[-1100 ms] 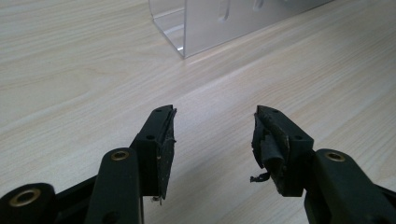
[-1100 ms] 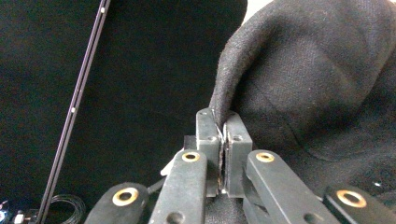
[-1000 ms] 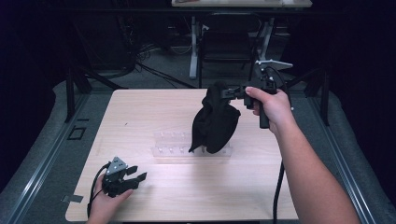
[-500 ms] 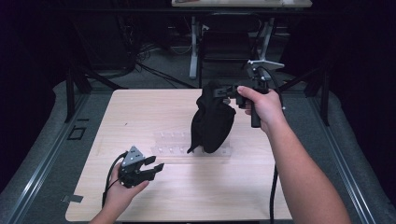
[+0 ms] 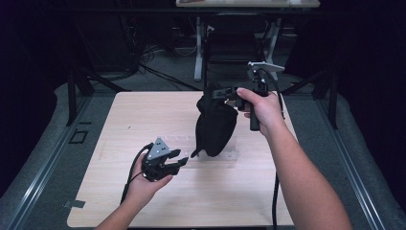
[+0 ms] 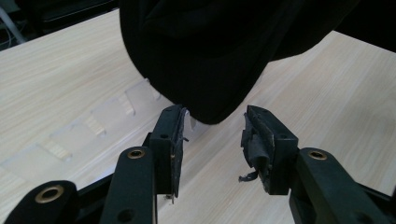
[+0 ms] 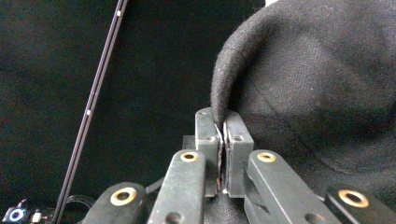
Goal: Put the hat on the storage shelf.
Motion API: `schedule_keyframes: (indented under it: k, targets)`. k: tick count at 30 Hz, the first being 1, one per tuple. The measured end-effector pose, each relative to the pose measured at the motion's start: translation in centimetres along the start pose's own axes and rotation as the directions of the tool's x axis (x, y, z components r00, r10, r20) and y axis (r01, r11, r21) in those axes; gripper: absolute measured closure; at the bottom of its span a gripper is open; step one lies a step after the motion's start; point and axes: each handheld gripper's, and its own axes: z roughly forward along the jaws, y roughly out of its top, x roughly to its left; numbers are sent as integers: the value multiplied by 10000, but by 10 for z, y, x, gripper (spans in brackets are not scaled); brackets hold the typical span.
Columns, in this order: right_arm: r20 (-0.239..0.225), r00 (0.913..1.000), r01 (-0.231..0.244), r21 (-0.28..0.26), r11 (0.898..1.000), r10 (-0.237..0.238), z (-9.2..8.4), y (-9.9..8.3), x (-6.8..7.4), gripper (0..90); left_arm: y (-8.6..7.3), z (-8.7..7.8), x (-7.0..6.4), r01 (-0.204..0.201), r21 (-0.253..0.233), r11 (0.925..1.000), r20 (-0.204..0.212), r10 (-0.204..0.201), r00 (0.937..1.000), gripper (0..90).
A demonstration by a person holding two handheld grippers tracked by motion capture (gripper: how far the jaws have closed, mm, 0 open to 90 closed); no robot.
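Left gripper (image 5: 178, 160): open near the tabletop's (image 5: 119, 129) front edge, nothing between its closing jaws.
Clear tray (image 5: 184, 142): faint, partly hidden behind the cloth.
Black cloth (image 5: 215, 127): matte, limp, hanging mid-tabletop.
Right gripper (image 7: 222, 127): clamped on the cloth's hem.

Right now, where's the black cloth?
In the high view the black cloth hangs above the table's right half, pinched at its top by the right gripper, its bottom above a clear tray.
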Motion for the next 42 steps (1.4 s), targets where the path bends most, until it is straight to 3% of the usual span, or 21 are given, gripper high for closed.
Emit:
schedule_keyframes:
  k: [3,12,17,21,27,31,42]
  targets:
    - [-44,10000,6,23,10000,-6,1,0,0,871,4,2,-2,-101,83,9999,42,101,9999,580]
    - [4,10000,70,-9,10000,-70,5,0,3,869,17,8,-13,-538,-100,9985,265,540,9982,703]
    - [6,10000,65,-80,9999,-65,7,0,3,869,25,10,-21,-993,-158,9949,173,995,9949,728]
    - [5,10000,48,-118,9999,-48,9,0,4,868,30,12,-22,-964,-226,9951,95,967,9953,741]
    - [-22,10000,76,-97,9999,-77,13,-1,8,860,32,15,-22,-1243,-34,9922,-160,1242,9921,806]
    - [-42,9998,194,-32,9998,-194,14,-2,11,812,30,13,-22,-1336,24,9910,-176,1337,9909,814]
    - [-20,9978,666,-195,9976,-666,0,-6,24,738,27,9,-17,-1382,67,9904,-376,1383,9897,833]
